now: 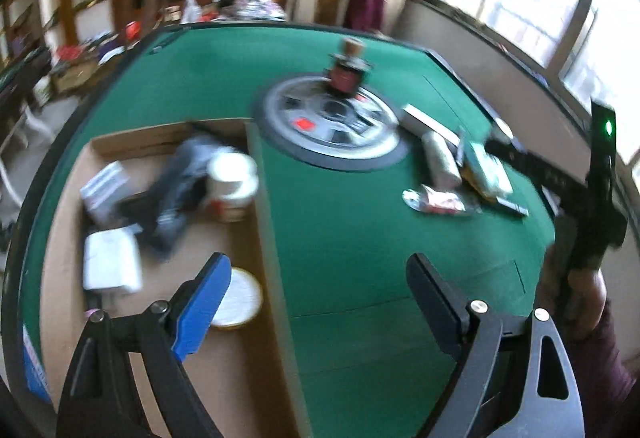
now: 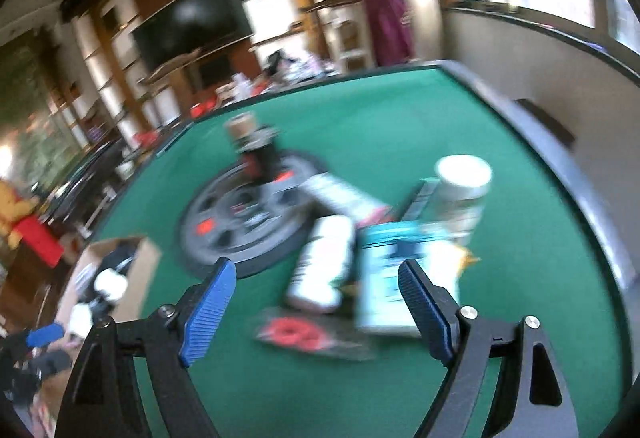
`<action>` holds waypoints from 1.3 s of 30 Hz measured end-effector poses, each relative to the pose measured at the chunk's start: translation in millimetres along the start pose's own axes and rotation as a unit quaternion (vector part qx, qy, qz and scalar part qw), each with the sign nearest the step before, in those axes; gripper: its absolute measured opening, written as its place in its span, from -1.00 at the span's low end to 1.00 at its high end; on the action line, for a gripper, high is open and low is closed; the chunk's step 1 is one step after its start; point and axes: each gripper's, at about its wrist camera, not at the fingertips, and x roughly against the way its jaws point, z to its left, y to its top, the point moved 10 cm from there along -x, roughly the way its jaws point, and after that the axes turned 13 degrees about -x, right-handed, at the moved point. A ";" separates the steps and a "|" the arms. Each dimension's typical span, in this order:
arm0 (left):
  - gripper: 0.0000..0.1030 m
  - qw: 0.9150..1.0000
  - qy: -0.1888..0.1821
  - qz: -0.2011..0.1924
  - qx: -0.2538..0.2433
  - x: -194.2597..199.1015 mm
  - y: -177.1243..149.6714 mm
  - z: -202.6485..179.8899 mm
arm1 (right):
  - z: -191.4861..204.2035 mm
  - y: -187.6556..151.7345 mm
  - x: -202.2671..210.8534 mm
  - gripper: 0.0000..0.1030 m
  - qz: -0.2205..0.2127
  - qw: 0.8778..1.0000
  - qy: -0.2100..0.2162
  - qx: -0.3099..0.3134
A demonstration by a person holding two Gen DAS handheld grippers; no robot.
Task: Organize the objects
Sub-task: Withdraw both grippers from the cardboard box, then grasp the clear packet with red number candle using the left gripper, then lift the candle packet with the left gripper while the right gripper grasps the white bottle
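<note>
My left gripper [image 1: 320,278] is open and empty, hovering over the right wall of a cardboard box [image 1: 264,198] on the green table. The box holds a white tub [image 1: 232,184], white packets [image 1: 112,262], a round lid [image 1: 238,298] and dark cloth. My right gripper [image 2: 316,286] is open and empty above a loose pile: a white bottle lying down [image 2: 320,266], a teal box [image 2: 386,278], a white-capped can [image 2: 464,194], and a packet with red rings [image 2: 296,332]. The pile also shows in the left wrist view [image 1: 460,170].
A round grey turntable [image 1: 332,122] sits mid-table with a dark jar [image 1: 346,72] on it. The other hand-held gripper's body [image 1: 596,198] is at the right. The table's raised dark rim [image 2: 532,142] runs along the right, near a wall and windows.
</note>
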 end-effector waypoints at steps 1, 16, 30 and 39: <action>0.72 1.000 0.000 0.005 -0.009 -5.5 1.7 -8.9 | -9.8 3.8 -0.2 0.71 -0.003 1.000 -0.006 -0.008; 0.71 0.970 0.010 0.005 -0.243 -109.8 55.7 -140.4 | -94.0 23.0 -4.0 0.71 0.008 0.991 0.004 -0.135; 0.31 0.967 -0.007 0.027 -0.253 -150.7 71.6 -151.7 | -90.9 21.6 -9.1 0.71 0.015 0.992 -0.005 -0.129; -0.48 0.972 -0.042 0.052 -0.225 -134.3 49.7 -150.5 | -95.5 17.1 -16.0 0.71 0.025 0.991 -0.013 -0.132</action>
